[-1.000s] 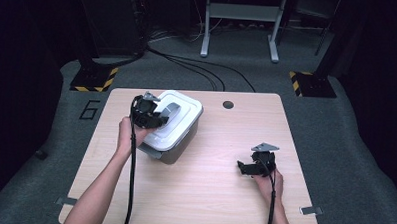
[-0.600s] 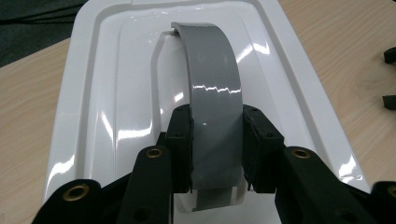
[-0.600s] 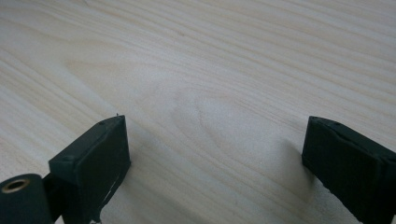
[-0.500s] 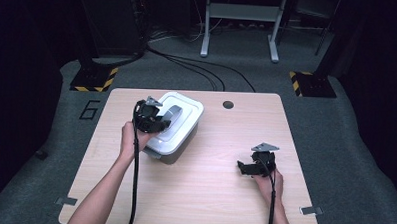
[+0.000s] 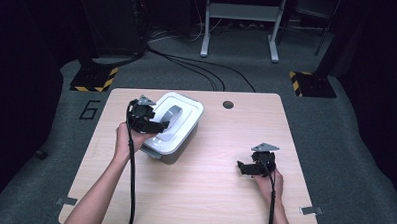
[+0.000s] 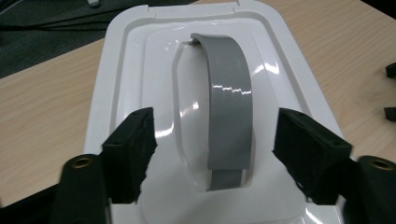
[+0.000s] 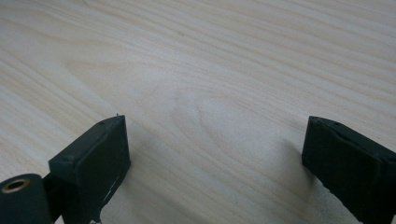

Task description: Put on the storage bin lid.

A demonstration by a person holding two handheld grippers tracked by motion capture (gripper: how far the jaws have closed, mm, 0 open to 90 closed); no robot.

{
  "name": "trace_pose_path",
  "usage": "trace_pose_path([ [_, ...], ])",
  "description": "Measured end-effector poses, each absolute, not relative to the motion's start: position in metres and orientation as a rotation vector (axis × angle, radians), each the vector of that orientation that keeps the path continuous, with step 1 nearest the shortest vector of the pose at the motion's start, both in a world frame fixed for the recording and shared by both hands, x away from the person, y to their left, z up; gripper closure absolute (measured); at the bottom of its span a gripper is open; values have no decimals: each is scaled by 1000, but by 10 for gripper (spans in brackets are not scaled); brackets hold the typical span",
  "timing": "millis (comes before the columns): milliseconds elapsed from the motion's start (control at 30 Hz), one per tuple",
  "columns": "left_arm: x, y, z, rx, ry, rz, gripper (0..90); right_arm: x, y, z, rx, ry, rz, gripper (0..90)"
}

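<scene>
The white lidded box (image 5: 173, 127) is sitting on the table's (image 5: 203, 202) left half, its long axis running diagonally away to your right, its grey handle (image 6: 229, 102) lying along it. Your left gripper (image 5: 153, 124) is hovering over the lid, jaws just opened, straddling the handle without touching. Your right gripper (image 5: 244, 168) is resting open, well apart, over bare wood.

I'm looking down on a pale wooden table (image 5: 203, 192) standing on grey floor (image 5: 346, 127). A white lidded box (image 5: 178, 122) is sitting on it toward ten o'clock, a dark round grommet (image 5: 228, 104) lying near twelve.
</scene>
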State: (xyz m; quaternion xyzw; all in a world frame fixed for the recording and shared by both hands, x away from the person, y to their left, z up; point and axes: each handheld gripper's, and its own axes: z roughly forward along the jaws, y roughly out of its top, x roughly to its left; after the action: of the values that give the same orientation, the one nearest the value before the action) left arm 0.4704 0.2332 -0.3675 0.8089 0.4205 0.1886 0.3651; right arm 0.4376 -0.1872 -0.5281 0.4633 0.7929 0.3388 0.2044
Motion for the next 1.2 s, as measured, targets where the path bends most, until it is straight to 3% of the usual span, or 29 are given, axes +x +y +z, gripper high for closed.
trace_pose_path([
  [167, 460, 249, -363, 2063, 1099, 490, 154, 437, -187, -528, 1294, 2211, 945, 64],
  [667, 426, 291, -370, 2021, 1158, 519, 96, 437, -187, -528, 1294, 2211, 944, 64],
  [1200, 397, 331, -418, 1942, 1333, 525, 13, 437, -187, -528, 1294, 2211, 944, 64],
])
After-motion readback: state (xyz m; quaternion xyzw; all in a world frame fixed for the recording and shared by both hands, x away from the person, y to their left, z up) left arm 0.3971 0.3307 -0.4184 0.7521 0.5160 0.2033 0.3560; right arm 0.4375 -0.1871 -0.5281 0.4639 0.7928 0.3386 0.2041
